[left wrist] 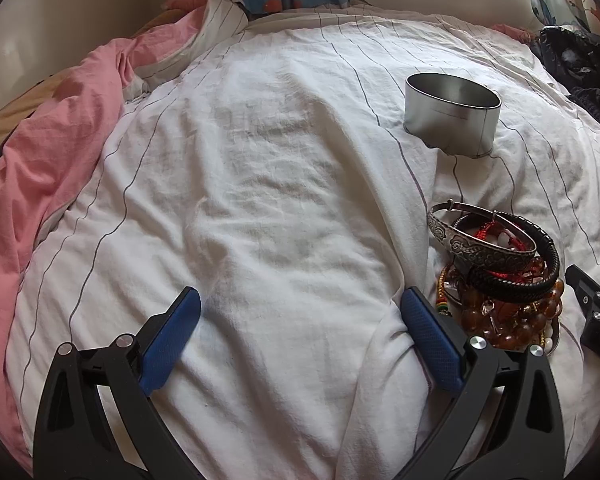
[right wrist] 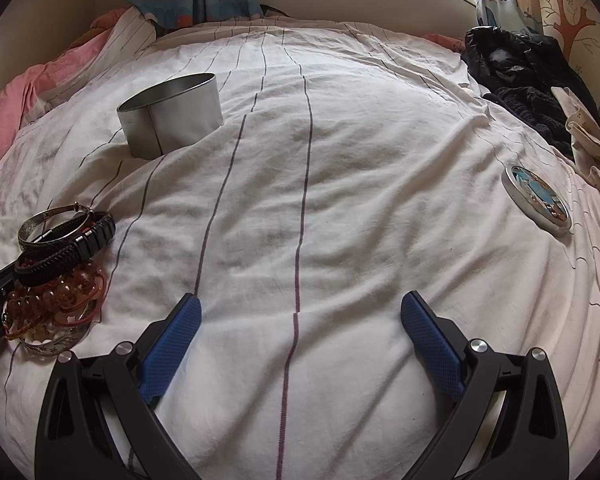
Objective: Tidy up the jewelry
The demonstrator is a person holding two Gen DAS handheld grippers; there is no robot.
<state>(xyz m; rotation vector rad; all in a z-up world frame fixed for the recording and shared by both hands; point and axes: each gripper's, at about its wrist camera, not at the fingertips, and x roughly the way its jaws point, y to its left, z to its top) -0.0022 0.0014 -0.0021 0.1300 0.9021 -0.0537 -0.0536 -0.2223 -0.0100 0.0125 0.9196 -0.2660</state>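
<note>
**Both claws released over the bed**

Left wrist: the left claw (left wrist: 300, 312) is spread, gripping nothing; the bracelet pile (left wrist: 500, 276) lies just right of it, the tin (left wrist: 452, 116) beyond.

Right wrist: the right claw (right wrist: 300, 316) is spread, empty; the lid (right wrist: 538, 200) lies well right on the sheet (right wrist: 340, 208).

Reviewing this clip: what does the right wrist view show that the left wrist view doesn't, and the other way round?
Only the right wrist view shows the round lid with a blue picture lying flat on the sheet, well apart from everything else, and the open right gripper.

Only the left wrist view shows the open left gripper from behind, and the engraving on the silver bangle.

Both show the open metal tin standing lidless on the striped white sheet, the bracelet pile between the grippers, and dark clothing at the far right.
</note>
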